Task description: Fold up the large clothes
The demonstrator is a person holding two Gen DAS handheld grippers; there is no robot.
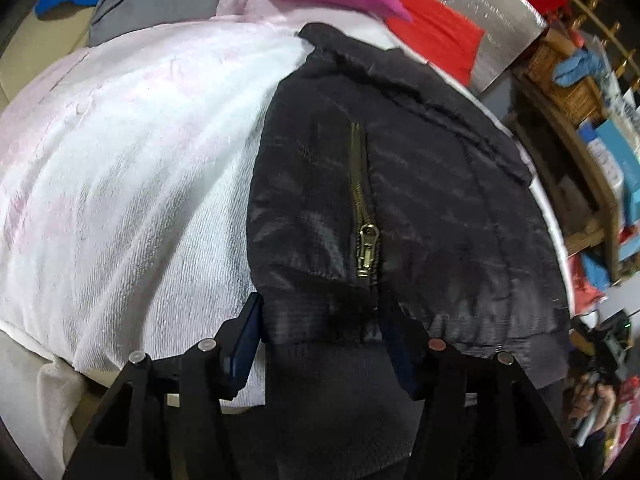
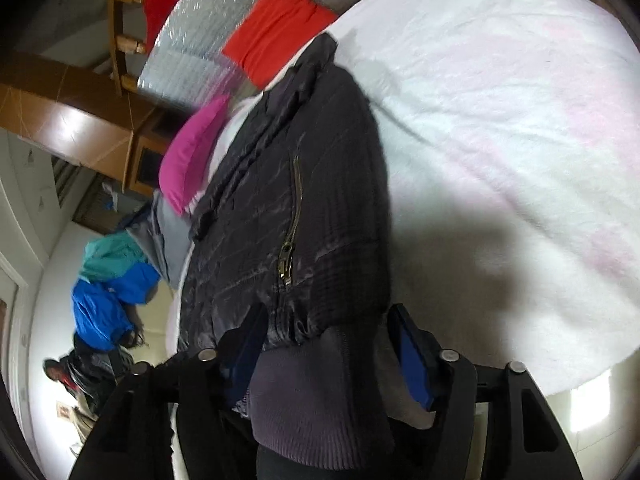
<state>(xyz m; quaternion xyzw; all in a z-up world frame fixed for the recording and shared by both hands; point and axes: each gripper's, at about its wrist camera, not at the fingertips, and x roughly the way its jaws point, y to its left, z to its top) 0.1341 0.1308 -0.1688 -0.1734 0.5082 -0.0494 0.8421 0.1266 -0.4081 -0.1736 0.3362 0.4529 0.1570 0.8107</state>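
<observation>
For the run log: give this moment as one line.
stage: jacket folded on white blanket | left gripper: open, hem between fingers | right gripper: open, hem between fingers | zip: closed

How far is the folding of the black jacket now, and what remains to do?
Looks done: the black jacket lies folded narrow on the white blanket, zipper on top. In hand: the left gripper and right gripper stand open around its ribbed hem, not pressing it. Left: probably a crosswise fold, then the other clothes, such as the blue garment.
</observation>
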